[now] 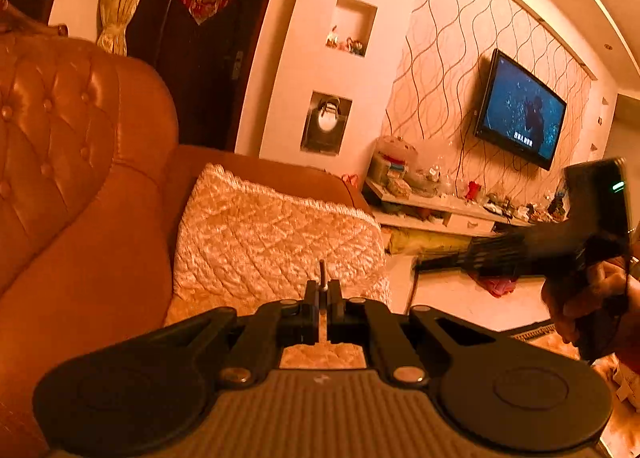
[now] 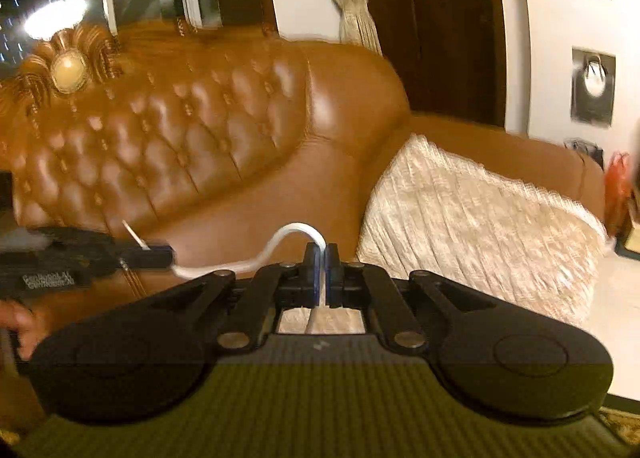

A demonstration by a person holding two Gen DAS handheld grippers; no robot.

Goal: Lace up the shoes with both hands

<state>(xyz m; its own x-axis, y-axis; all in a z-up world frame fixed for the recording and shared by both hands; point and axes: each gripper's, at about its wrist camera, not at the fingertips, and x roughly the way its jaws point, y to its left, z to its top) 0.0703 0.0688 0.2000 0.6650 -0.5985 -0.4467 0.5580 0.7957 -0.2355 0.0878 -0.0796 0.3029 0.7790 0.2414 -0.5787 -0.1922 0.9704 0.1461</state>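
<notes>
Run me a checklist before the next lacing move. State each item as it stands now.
1. Right gripper clamped on the white lace: ok, the lace runs between its shut fingers.
2. Left gripper clamped on the same lace: ok, it is shut with the lace tip poking out.
3. Lace free of tangles between the two grippers: ok, a single strand arches from one to the other.
4. Lace taut: not ok, it hangs in a loose curve.
5. Shoe in view: not ok, neither wrist view shows it.
6. Next eyelet identified: cannot tell.
</notes>
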